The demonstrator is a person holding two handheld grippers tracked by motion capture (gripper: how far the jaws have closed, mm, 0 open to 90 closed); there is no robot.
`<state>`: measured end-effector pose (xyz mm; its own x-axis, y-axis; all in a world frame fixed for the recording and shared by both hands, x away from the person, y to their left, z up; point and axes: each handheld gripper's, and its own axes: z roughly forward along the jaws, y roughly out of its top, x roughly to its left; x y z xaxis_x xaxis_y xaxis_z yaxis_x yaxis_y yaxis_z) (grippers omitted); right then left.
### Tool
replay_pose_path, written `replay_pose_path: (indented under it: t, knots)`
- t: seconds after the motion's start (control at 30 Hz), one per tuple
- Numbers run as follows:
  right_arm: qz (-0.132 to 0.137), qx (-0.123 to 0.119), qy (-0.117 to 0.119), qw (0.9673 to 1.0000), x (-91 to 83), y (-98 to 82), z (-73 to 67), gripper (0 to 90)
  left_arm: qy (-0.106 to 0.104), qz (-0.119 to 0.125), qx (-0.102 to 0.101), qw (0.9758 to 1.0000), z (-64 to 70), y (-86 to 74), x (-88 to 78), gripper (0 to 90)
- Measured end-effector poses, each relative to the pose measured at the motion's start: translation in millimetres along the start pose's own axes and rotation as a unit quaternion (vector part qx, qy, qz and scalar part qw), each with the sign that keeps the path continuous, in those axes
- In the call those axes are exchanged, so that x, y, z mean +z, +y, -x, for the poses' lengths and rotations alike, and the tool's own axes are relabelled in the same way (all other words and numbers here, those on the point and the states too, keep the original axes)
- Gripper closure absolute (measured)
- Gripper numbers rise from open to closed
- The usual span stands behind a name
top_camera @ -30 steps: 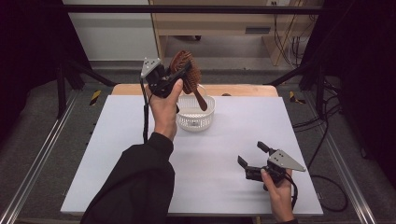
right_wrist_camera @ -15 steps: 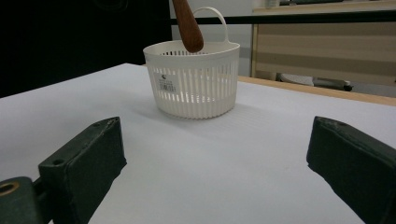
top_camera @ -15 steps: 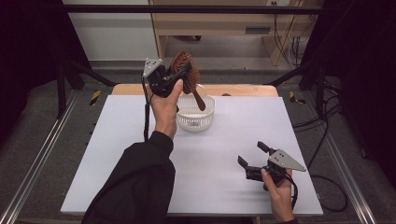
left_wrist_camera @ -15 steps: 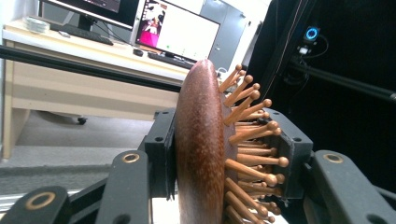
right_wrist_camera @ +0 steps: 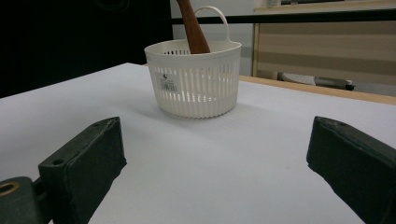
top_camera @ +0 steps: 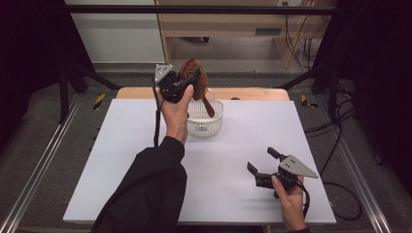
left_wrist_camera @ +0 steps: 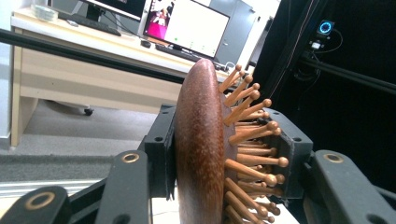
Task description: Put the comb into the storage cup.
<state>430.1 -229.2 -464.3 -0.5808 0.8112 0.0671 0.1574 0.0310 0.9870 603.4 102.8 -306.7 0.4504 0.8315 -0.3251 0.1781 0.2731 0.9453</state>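
Left tool point(top_camera: 190, 80) clamps a smooth oval wooden brush point(left_wrist_camera: 201, 140), handle inside the ribbed white basket point(top_camera: 206, 124).

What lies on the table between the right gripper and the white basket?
Nothing: in the right gripper view, bare white tabletop runs from the open right gripper to the white basket.

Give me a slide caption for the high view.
Left gripper lowers a wooden hairbrush into a white basket; right gripper waits open.
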Motion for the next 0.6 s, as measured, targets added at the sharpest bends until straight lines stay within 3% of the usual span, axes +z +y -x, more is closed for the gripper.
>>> replay_pose_path:
  t: [0.47, 0.6]
  knots:
    - [-0.005, -0.004, 0.001, 1.0, 1.5, -1.5, -0.8, 4.7, 0.002, 0.002, -0.001, 1.0, 4.1, -20.7, 15.7, 50.5]
    - [-0.006, 0.001, 0.001, 1.0, 2.2, -1.9, -1.0, 4.7, 0.018, 0.007, 0.003, 0.9998, 5.9, -24.7, 15.4, 50.6]
